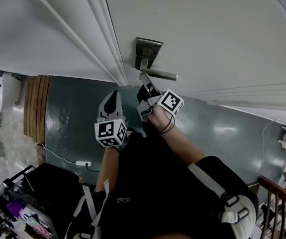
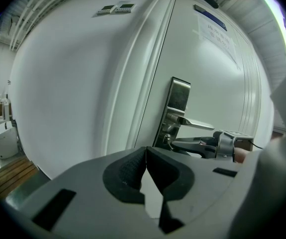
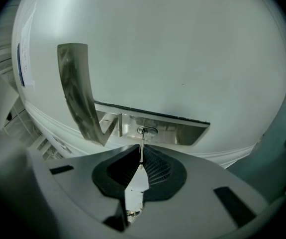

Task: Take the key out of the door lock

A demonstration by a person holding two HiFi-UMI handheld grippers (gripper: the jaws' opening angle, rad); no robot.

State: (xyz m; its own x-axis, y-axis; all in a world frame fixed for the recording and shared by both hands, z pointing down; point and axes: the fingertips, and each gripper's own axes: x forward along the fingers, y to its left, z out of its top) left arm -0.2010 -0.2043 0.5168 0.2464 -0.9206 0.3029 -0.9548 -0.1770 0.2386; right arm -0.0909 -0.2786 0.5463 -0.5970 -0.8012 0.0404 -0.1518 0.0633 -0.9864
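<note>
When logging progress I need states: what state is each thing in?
Key: in the lock, pinched by the right tool.
Lock: key inserted.
Handle: level, untouched.
Right tool: shut on the key.
Left tool: shut, empty.

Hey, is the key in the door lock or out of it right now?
In. The key runs straight from the lock into the right tool, whose jaws are shut on it.

Smooth, faintly glossy white door [image 1: 207,29]; brushed metal handle [image 1: 157,74]; thin shiny metal key [image 3: 141,146]; matt, ribbed black pads [image 3: 157,167].
</note>
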